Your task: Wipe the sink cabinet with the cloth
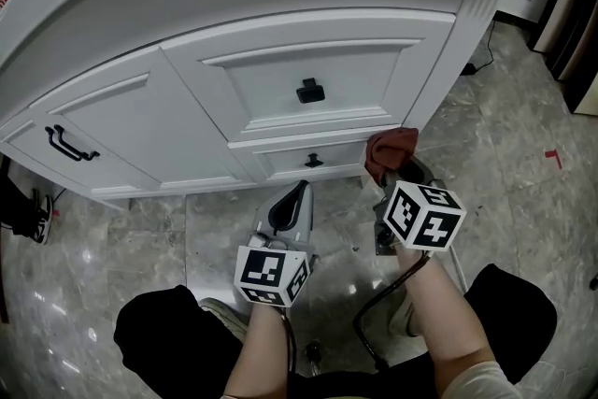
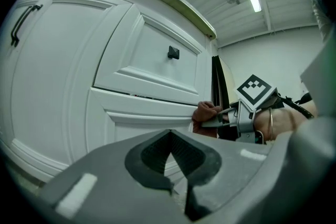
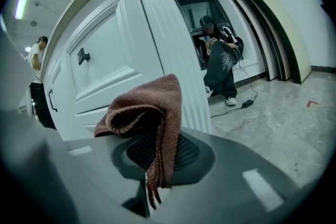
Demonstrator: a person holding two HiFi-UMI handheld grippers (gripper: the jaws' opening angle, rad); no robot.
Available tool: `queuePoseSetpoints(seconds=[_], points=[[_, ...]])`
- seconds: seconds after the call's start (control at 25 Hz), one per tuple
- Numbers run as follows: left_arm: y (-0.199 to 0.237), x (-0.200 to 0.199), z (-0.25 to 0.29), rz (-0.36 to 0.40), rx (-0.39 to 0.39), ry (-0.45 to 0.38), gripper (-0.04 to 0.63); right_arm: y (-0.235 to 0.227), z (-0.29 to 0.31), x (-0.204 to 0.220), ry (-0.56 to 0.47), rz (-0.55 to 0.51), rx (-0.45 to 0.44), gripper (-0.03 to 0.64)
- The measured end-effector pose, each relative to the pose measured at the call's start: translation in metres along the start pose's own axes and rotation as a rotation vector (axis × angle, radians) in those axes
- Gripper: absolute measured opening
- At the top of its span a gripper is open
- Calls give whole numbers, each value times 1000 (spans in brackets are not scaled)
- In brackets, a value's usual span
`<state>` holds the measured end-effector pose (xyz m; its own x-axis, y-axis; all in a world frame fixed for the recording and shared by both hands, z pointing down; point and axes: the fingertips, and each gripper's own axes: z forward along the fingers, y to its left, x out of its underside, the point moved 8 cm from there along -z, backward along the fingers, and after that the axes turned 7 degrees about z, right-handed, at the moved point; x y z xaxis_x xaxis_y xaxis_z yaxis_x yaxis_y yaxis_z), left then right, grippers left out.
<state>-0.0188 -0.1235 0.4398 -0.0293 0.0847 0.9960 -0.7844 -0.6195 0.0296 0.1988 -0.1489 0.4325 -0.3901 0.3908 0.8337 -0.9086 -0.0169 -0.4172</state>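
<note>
The white sink cabinet (image 1: 308, 51) curves across the top of the head view, with black knobs and a bar handle (image 1: 70, 145). A reddish-brown cloth (image 1: 391, 149) is pressed against its lower right corner, beside the small bottom drawer. My right gripper (image 1: 397, 171) is shut on the cloth (image 3: 149, 113), which drapes over the jaws in the right gripper view. My left gripper (image 1: 290, 206) hovers low in front of the bottom drawer, shut with nothing in it. In the left gripper view the cloth (image 2: 206, 115) touches the cabinet (image 2: 68, 60) edge.
Grey marble floor (image 1: 505, 163) with a red tape mark (image 1: 553, 158) lies to the right. A person (image 3: 220, 60) sits beyond the cabinet, with a cable and adapter (image 3: 245, 104) on the floor. Dark panels (image 3: 273, 34) lean on the wall. A black shoe (image 1: 42, 215) is at left.
</note>
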Motion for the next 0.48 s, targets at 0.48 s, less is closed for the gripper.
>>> queuePoseSetpoints(seconds=[0.48], points=[[59, 14, -50, -20, -157, 24, 0, 110, 37, 82, 140, -72, -235, 78]])
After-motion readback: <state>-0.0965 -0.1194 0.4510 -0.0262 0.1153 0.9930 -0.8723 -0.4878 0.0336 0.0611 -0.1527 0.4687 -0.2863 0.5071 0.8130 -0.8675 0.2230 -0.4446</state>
